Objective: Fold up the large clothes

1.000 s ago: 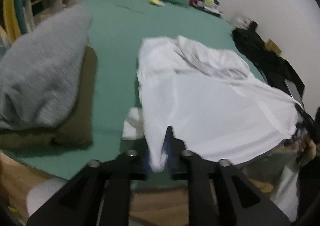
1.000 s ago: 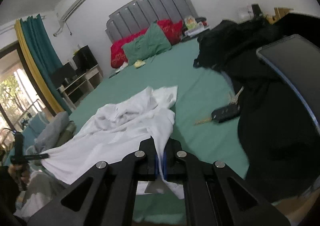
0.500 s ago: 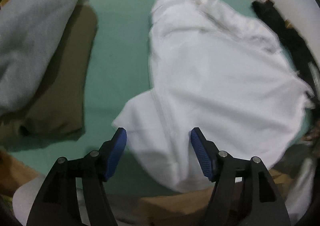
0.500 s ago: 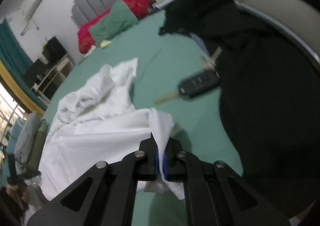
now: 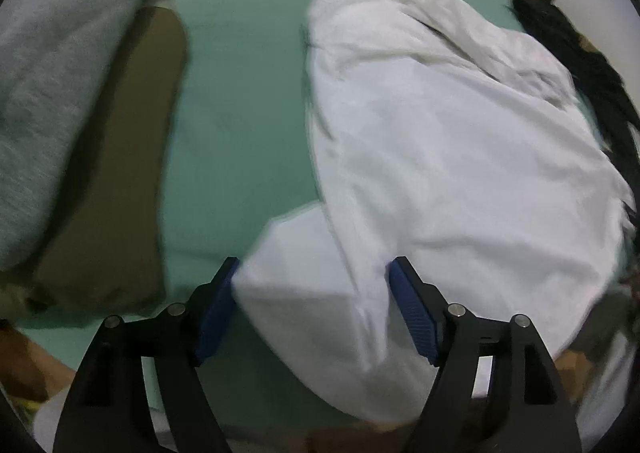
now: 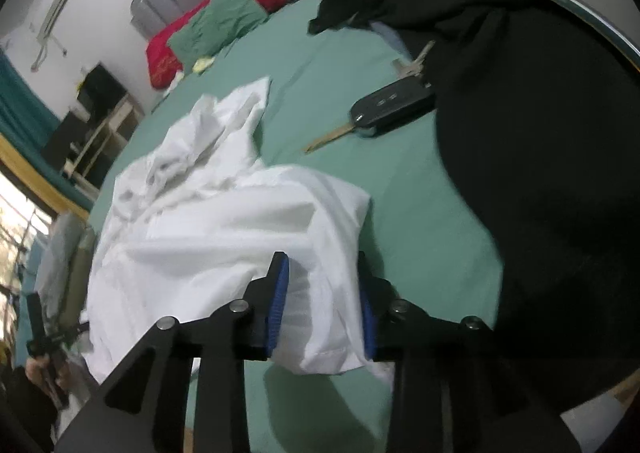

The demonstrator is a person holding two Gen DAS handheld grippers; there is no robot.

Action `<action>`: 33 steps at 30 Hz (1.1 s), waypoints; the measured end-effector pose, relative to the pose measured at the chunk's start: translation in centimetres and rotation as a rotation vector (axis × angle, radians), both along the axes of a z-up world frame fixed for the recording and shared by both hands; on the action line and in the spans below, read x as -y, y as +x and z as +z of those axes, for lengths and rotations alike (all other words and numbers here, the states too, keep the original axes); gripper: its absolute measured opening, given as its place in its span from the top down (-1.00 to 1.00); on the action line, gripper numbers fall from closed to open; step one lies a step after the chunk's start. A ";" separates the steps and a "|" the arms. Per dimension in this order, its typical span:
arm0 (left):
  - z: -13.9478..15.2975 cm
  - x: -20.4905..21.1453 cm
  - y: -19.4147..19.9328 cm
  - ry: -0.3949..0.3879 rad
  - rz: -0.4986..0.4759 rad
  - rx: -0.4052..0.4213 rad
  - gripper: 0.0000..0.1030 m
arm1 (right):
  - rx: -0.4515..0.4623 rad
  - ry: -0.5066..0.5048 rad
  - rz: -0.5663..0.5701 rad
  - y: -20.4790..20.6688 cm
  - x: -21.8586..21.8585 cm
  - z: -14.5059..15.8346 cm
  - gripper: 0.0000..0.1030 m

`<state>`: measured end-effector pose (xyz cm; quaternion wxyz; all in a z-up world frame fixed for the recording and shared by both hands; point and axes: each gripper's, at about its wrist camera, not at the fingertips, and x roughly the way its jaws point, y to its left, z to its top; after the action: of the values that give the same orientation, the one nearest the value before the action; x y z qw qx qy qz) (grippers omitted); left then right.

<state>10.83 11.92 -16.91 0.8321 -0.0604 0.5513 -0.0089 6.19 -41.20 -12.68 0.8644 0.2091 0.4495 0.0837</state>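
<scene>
1. Currently, the white garment is lying spread on the green bed, with its near hem draping over the bed's front edge and its far part bunching in wrinkles.
2. Left tongs are standing released: the blue pads are sitting wide apart on either side of a sleeve-like flap of the garment, not pinching it.
3. Right tongs are also standing parted. Cloth from the garment's opposite corner is lying between the pads, but no clamping is showing.
4. A grey garment is resting on an olive garment at the left side of the bed, well apart from the white one. A black garment and a car key are lying to the right; the key is near the white cloth.
5. Judged step: the spreading stage appears to be finishing, with the garment laid out and no fold yet made.
6. Judged next move: each set of tongs is needing a fresh hold on an edge or sleeve, so that one side can be carried over the body of the garment. The wrinkled far section is likely to need smoothing, and the key should be kept out of the fold path.
</scene>
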 end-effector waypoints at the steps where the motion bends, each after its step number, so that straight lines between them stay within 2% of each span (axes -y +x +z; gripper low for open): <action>1: 0.1 0.6 -0.3 -0.008 -0.034 -0.004 -0.44 | -0.002 -0.005 0.019 0.0 -0.4 0.1 0.41; 2: 0.1 1.2 -0.5 -0.012 -0.067 -0.006 -0.09 | -0.003 0.003 0.043 0.0 -0.9 0.1 0.68; 3: 0.3 1.8 -0.8 -0.007 -0.096 -0.005 0.11 | -0.010 0.023 0.072 -0.1 -1.2 0.0 0.88; 5: 0.6 2.9 -1.2 -0.014 -0.158 -0.003 0.91 | -0.022 0.045 0.115 -0.5 -2.2 -0.4 0.91; 8: 1.4 3.7 -2.1 -0.040 -0.193 0.022 0.91 | -0.003 0.049 0.163 -1.2 -3.9 0.1 0.91; 11: 3.7 3.9 -3.4 -0.067 -0.188 0.107 0.92 | 0.043 0.055 0.196 -2.4 -5.1 1.2 0.92; 17: 9.6 0.0 -7.5 -0.133 -0.059 0.260 0.92 | 0.176 0.124 0.153 -5.0 -4.6 4.5 0.92; 22: 12.1 -2.8 -8.5 -0.247 0.041 0.309 0.92 | 0.287 0.157 0.168 -7.1 -5.4 7.4 0.92; 26: 13.4 -3.6 -8.4 -0.255 0.062 0.332 0.92 | 0.367 0.152 0.205 -8.0 -6.5 9.8 0.92; 30: 14.6 -4.4 -7.5 -0.348 0.119 0.356 0.92 | 0.385 0.178 0.211 -7.0 -6.8 11.8 0.92; 33: 15.0 -5.4 -6.3 -0.404 0.174 0.383 0.92 | 0.427 0.132 0.217 -5.4 -6.7 14.2 0.92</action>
<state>4.51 17.36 -1.94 0.8898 -0.2692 0.3639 -0.0586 0.78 -34.53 1.49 0.9102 0.1932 0.2701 0.2476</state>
